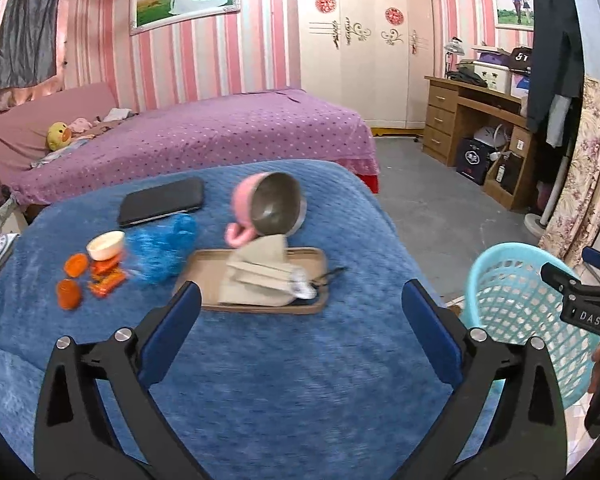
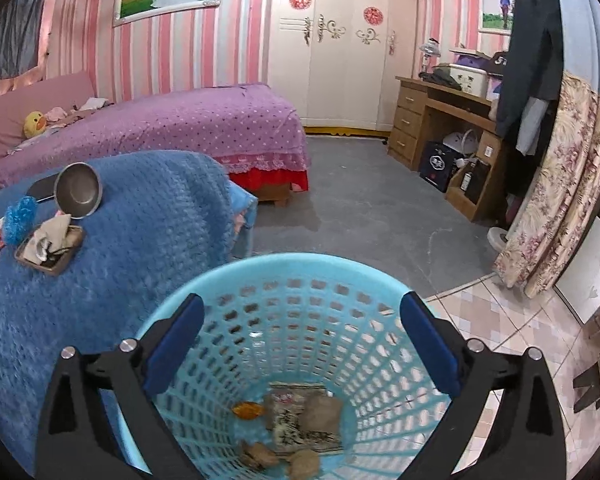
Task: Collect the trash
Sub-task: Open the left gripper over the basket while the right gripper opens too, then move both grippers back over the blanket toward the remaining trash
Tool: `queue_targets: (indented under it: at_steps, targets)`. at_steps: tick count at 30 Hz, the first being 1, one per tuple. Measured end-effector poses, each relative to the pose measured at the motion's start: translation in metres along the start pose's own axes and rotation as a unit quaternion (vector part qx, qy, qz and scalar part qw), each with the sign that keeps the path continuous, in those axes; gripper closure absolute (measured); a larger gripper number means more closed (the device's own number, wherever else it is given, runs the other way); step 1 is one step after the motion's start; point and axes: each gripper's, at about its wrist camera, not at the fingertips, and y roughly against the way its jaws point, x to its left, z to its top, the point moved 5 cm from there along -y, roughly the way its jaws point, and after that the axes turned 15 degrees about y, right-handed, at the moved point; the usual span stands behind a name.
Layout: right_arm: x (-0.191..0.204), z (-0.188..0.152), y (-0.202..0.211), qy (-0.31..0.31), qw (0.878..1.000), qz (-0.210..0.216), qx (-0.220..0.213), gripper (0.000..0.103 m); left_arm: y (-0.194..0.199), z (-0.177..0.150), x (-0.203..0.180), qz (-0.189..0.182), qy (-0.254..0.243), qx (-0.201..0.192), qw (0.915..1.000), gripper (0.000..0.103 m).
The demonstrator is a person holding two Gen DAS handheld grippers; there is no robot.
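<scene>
My left gripper (image 1: 300,304) is open and empty above the blue blanket, just short of a tan tray (image 1: 212,280) that holds crumpled beige paper (image 1: 260,276) and a dark item. Orange wrappers (image 1: 96,276) and a blue crumpled bag (image 1: 164,248) lie left of the tray. My right gripper (image 2: 300,320) is open and empty over the light blue basket (image 2: 340,280), which holds several wrappers and paper scraps (image 2: 296,424) at its bottom. The basket also shows in the left wrist view (image 1: 512,280), with the right gripper beside it.
A pink cup with a steel inside (image 1: 272,208) lies tipped behind the tray. A small white bowl (image 1: 106,244) and a black case (image 1: 162,200) sit on the blanket. A purple bed (image 1: 204,132), wooden desk (image 1: 472,120) and grey floor (image 2: 380,208) lie beyond.
</scene>
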Motion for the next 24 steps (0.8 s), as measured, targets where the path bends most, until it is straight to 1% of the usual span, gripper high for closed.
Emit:
queue_targets:
  at_steps: [5, 9, 17, 21, 24]
  targets:
    - [0.026, 0.012, -0.002, 0.016, 1.000, 0.004, -0.004, 0.007, 0.000, 0.006, 0.030, 0.013, -0.006, -0.001, 0.9999, 0.006]
    - [0.047, 0.021, -0.004, 0.015, 1.000, 0.026, -0.007, 0.007, -0.001, 0.004, 0.054, 0.027, -0.012, -0.013, 0.9995, 0.006]
    - [0.087, 0.033, -0.005, 0.033, 0.999, 0.034, -0.014, 0.007, -0.013, 0.006, 0.097, 0.033, 0.024, -0.003, 0.9992, 0.006]
    - [0.101, 0.038, -0.006, 0.040, 0.998, 0.039, -0.017, 0.007, -0.016, 0.008, 0.120, 0.050, 0.022, -0.008, 0.9985, 0.006]
    - [0.113, 0.041, -0.009, 0.047, 0.998, 0.040, -0.016, 0.007, -0.019, 0.012, 0.143, 0.063, 0.037, -0.008, 0.9973, 0.006]
